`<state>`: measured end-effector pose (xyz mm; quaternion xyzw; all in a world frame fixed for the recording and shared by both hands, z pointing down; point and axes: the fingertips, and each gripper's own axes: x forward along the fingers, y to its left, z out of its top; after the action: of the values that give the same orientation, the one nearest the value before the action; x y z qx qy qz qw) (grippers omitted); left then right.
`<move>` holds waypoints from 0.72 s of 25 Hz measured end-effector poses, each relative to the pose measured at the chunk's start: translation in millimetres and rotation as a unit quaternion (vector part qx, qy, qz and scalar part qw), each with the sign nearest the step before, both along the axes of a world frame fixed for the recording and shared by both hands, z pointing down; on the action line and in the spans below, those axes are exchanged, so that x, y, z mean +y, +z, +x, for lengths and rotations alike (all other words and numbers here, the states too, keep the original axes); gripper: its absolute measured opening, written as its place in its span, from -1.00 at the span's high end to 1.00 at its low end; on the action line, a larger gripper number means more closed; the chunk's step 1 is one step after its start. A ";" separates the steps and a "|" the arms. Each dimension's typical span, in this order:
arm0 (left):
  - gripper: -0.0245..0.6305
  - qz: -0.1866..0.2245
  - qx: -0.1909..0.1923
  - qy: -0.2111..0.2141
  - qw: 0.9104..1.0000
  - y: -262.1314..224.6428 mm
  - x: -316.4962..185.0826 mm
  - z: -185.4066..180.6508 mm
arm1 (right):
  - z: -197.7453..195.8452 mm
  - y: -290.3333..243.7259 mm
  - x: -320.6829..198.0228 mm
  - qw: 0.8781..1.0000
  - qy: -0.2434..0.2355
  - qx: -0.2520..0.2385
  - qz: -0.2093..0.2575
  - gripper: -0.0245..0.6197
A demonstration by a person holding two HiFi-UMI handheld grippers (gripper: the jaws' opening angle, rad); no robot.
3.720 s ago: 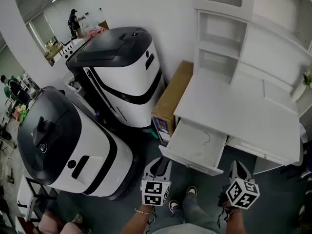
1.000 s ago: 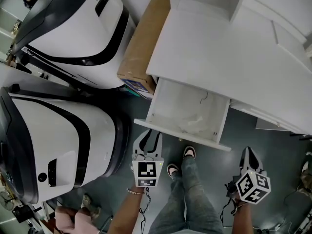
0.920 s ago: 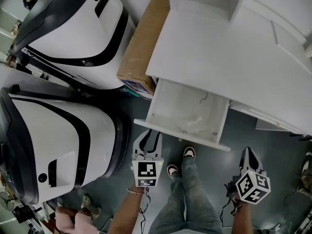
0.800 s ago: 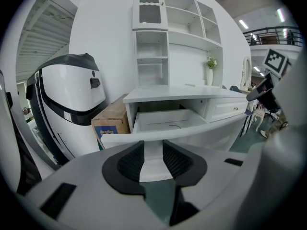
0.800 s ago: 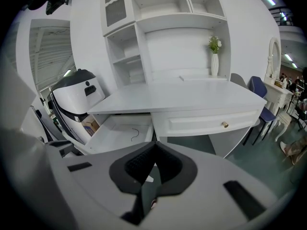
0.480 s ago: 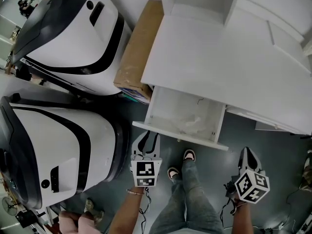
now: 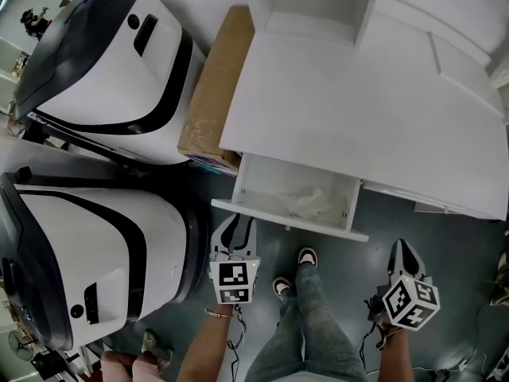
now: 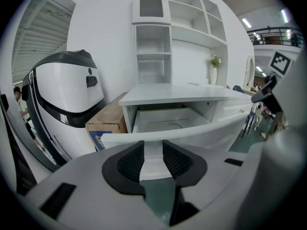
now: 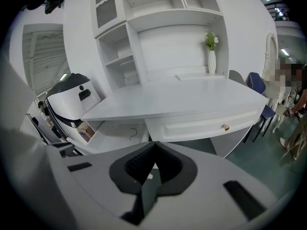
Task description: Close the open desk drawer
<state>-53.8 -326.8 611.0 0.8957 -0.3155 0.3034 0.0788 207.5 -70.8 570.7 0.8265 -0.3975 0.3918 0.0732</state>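
Note:
The white desk (image 7: 350,110) has its left drawer (image 7: 258,188) pulled out, its front panel (image 7: 286,223) facing me. Crumpled clear wrapping (image 7: 306,201) lies inside. My left gripper (image 7: 236,221) hovers just short of the panel's left end, open with nothing between its pads. In the left gripper view the gripper (image 8: 153,147) points at the drawer front (image 8: 192,137), with the drawer floor (image 8: 163,121) beyond. My right gripper (image 7: 402,247) hangs over the floor to the right of the drawer, shut and empty. In the right gripper view its tips (image 9: 153,146) meet below the desk edge.
Two large white-and-black machines (image 7: 103,62) (image 7: 79,253) stand at the left. A cardboard box (image 7: 211,94) is wedged between them and the desk. My shoes (image 7: 306,257) are under the drawer front. A closed drawer with a knob (image 9: 225,127) is at the right.
The view has slid forward over the desk, so less of the drawer's inside shows. Both grippers have edged toward the desk. Their jaws look the same.

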 end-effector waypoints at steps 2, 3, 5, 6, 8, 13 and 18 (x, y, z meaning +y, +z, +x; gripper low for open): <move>0.52 0.000 0.000 -0.002 1.000 0.1 -3.0 3.8 | 3.1 0.3 -1.2 1.000 0.000 0.000 -0.001 0.90; 0.52 0.000 0.001 -0.002 1.000 0.0 -4.9 5.5 | 4.6 0.3 -2.3 1.000 0.000 -0.001 -0.001 0.90; 0.52 0.000 0.000 -0.003 1.000 -0.1 -8.7 9.2 | 7.9 0.1 -4.1 1.000 0.001 -0.001 -0.001 0.90; 0.52 0.000 0.000 -0.003 1.000 -0.2 -10.3 11.3 | 9.7 -0.1 -4.7 1.000 0.001 -0.001 -0.002 0.90; 0.52 -0.003 -0.001 -0.004 1.000 -0.6 -13.0 15.3 | 13.6 -0.5 -6.1 1.000 0.002 0.000 -0.004 0.90; 0.52 -0.009 -0.002 -0.008 1.000 -1.8 -18.9 22.6 | 22.7 -1.0 -13.0 1.000 0.002 0.003 -0.005 0.90; 0.52 -0.010 -0.002 -0.007 1.000 -2.4 -26.7 31.5 | 30.4 -2.5 -21.8 1.000 0.002 0.003 -0.006 0.90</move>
<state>-22.4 -353.5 608.6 0.8921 -0.3187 0.3074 0.0897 237.9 -92.7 568.3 0.8279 -0.3931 0.3923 0.0784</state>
